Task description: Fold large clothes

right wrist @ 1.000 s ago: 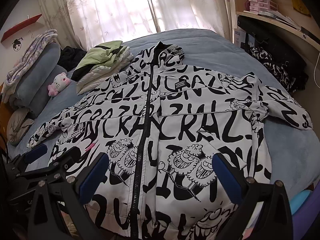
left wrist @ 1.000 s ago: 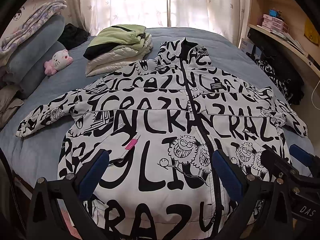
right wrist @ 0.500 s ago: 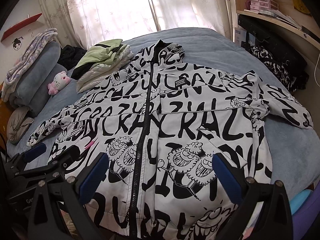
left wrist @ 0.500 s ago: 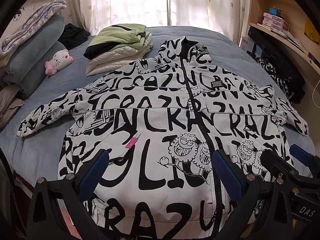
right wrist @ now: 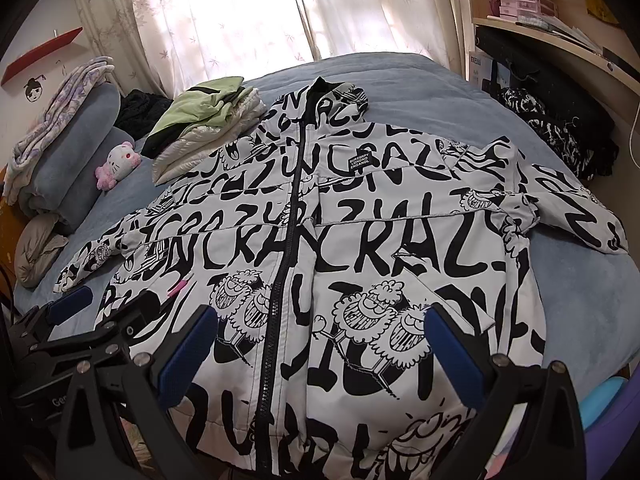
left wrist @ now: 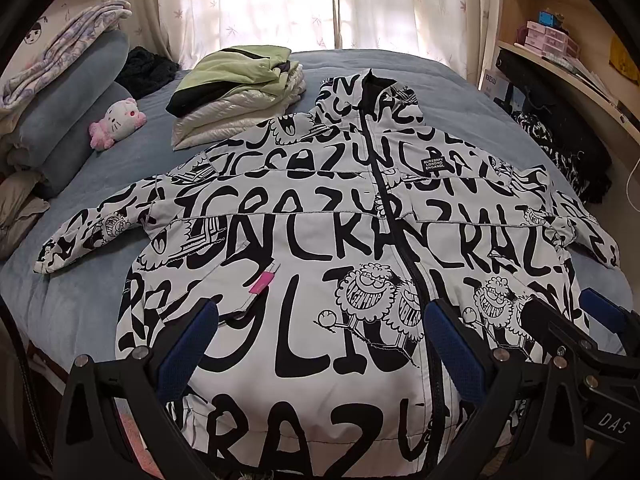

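A large white jacket with black lettering (left wrist: 320,240) lies flat and zipped, front up, on the blue bed (left wrist: 360,60), sleeves spread to both sides; it also shows in the right wrist view (right wrist: 380,248). My left gripper (left wrist: 320,352) is open and empty, above the jacket's lower left front. My right gripper (right wrist: 320,352) is open and empty, above the lower right front. The right gripper also shows at the right edge of the left wrist view (left wrist: 568,320), and the left gripper at the left edge of the right wrist view (right wrist: 100,316).
A stack of folded green and white clothes (left wrist: 236,92) lies left of the collar. A pink plush toy (left wrist: 116,120) and rolled blue bedding (left wrist: 68,120) lie at the far left. Dark patterned clothes (left wrist: 560,148) lie at the right edge under a wooden shelf (left wrist: 560,68).
Both grippers have risen slightly and drawn back a little; the jacket sits a bit lower and fuller in both views. The jacket itself has not moved.
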### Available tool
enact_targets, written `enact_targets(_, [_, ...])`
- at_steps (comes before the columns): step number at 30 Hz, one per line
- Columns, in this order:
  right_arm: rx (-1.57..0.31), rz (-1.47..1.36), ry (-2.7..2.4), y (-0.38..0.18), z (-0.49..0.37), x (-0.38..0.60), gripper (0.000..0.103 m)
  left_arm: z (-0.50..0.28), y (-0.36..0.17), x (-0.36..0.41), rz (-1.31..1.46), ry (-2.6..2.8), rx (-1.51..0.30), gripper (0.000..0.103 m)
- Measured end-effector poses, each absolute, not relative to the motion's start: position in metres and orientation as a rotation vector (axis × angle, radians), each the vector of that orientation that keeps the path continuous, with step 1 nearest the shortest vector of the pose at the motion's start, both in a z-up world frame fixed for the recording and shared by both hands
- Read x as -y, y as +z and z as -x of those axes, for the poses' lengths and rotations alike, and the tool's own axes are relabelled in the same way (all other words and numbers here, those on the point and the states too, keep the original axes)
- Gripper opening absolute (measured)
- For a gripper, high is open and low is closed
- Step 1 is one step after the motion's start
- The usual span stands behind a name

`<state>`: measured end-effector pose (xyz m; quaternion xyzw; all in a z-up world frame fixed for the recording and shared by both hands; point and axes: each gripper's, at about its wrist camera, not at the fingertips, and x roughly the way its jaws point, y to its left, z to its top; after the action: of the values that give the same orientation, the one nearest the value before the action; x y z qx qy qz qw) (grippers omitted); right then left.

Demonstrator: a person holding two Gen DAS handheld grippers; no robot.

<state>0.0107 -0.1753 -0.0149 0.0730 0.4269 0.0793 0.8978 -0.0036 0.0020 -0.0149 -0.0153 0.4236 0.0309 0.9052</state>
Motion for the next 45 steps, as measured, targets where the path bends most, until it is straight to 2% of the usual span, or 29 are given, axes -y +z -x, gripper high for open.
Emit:
enact_targets(22, [-0.887,-0.161,0.168,-0.018,-0.012,0.183,0.103,0.009,-0.017,-0.003,0.028,0.047,-0.881,0.102])
enact_targets(28, [-0.867,-0.183,0.173,-0.013,-0.011,0.191,0.103,0.000,0.010,0.013,-0.007,-0.006,-0.852,0.102])
enact_targets(36, [-0.771,-0.194,0.128,0.033,-0.024,0.221,0.103,-0.022,0.073,0.055,-0.103,-0.046,-0.706,0.102])
enact_targets(45, [-0.593,-0.162,0.069,0.111,-0.032,0.268,0.103,-0.066,0.123,0.100,-0.104,-0.096,-0.652,0.102])
